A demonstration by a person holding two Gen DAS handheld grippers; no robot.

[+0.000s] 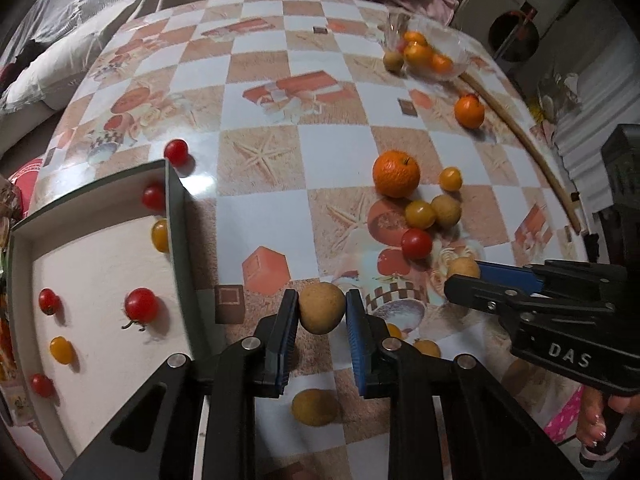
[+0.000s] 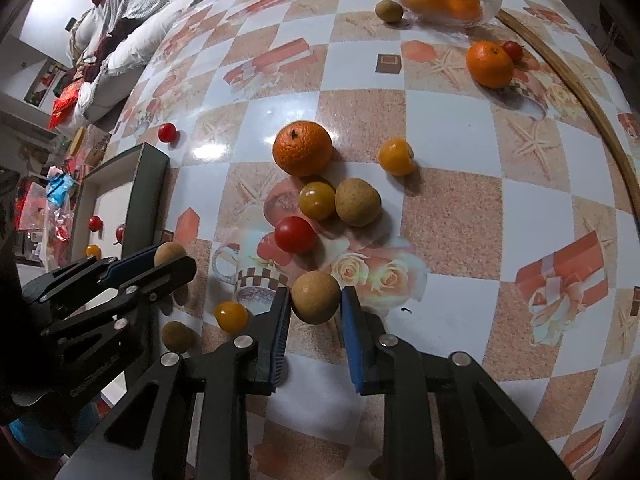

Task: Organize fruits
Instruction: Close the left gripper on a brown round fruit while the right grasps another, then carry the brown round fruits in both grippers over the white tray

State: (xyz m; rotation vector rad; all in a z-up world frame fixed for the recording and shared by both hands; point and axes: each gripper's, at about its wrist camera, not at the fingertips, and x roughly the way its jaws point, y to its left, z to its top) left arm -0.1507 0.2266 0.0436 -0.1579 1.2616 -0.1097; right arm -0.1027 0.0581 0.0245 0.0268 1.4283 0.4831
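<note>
My left gripper (image 1: 322, 309) is shut on a brown longan (image 1: 321, 307), held just right of the white box (image 1: 100, 264) that holds several red and yellow cherry tomatoes. My right gripper (image 2: 315, 300) is shut on another brown longan (image 2: 315, 297); it also shows in the left wrist view (image 1: 464, 270). Loose on the checkered table: a big orange (image 2: 302, 147), a yellow tomato (image 2: 316, 200), a longan (image 2: 357, 201), a red tomato (image 2: 295, 234), a yellow tomato (image 2: 396, 156).
A glass bowl (image 2: 490, 4) of oranges stands at the far right, with a longan (image 2: 389, 11) beside it and an orange (image 2: 489, 63) nearer. A wooden stick (image 2: 576, 88) lies along the right edge. More small fruits (image 2: 231, 315) lie near the grippers. A red tomato (image 2: 166, 131) sits beyond the box.
</note>
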